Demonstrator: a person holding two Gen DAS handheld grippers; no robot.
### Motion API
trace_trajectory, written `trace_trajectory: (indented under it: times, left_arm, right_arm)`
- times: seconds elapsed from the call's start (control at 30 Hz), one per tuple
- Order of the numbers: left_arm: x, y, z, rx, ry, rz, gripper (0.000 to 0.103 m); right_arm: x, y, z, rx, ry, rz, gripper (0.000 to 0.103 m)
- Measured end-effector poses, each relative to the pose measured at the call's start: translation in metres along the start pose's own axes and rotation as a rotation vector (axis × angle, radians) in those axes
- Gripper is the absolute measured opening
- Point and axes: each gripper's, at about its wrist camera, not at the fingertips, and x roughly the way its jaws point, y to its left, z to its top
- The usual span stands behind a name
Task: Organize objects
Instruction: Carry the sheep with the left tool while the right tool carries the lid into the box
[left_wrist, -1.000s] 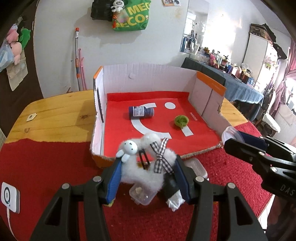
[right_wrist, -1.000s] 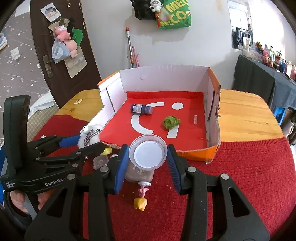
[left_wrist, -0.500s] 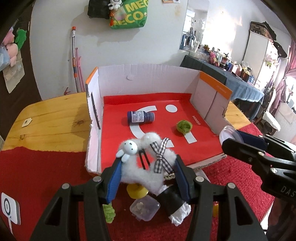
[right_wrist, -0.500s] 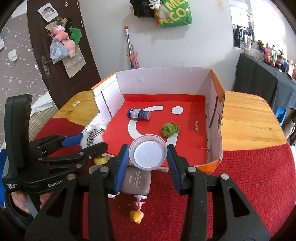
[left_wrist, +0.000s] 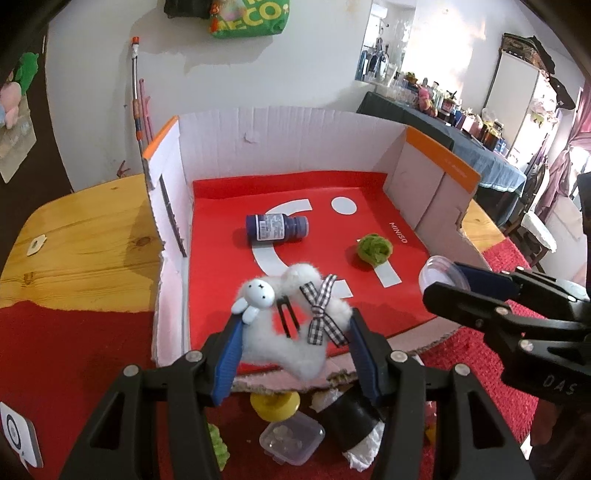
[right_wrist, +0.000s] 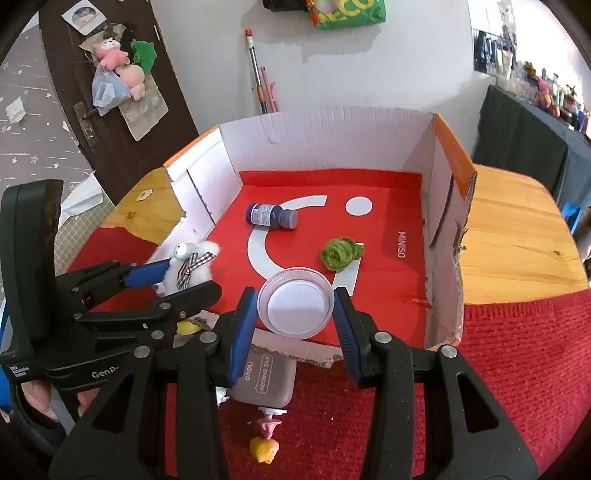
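My left gripper (left_wrist: 295, 350) is clamped on a fluffy white toy (left_wrist: 295, 332), its blue pads pressing both sides of the fur. The toy has a small smooth rabbit face (left_wrist: 258, 293) with dot eyes, a black-and-white checked ribbon (left_wrist: 321, 314) tied across it, and a thin black clip (left_wrist: 286, 321) in the middle. I hold it above the near edge of the cardboard box (left_wrist: 288, 147), over the box's red floor.

My right gripper (right_wrist: 295, 310) is closed on a clear round lid (right_wrist: 295, 302) with a white centre, held face toward the camera, also just over the near edge of the box. In the left view the lid (left_wrist: 441, 269) shows edge-on at the tip of that gripper.

Inside the box lie a dark blue bottle (left_wrist: 277, 227) on its side with a white label, and a crumpled green ball (left_wrist: 375, 247) well apart from it to the right. The box has white inner walls, orange top edges and a torn front.

In front of the box, on the red cloth (right_wrist: 517, 350), sit a yellow piece (left_wrist: 275, 404), a small clear container (left_wrist: 291, 441), a black roll (left_wrist: 349, 424), a grey-brown eye shadow case (right_wrist: 264, 380), and a little pink and yellow figure (right_wrist: 266, 439).

The cloth covers the near part of a wooden table (right_wrist: 517, 229). Behind stand a white wall with a green bag (left_wrist: 247, 16) hanging, a dark door (right_wrist: 110, 74) with soft toys hung on it, and a cluttered side table (left_wrist: 461, 136).
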Motion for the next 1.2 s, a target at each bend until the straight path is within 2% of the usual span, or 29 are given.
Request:
trace_trajectory:
  times: [0.67,1.2]
  left_arm:
    - [0.035,0.005,0.011,0.001,0.075,-0.006,0.056]
    - [0.045,0.007,0.011,0.000,0.099,0.004,0.056]
  right_arm:
    - [0.035,-0.019,0.010,0.034,0.085,0.007,0.040]
    - [0.050,-0.027,0.012,0.045,0.112,-0.008,0.040]
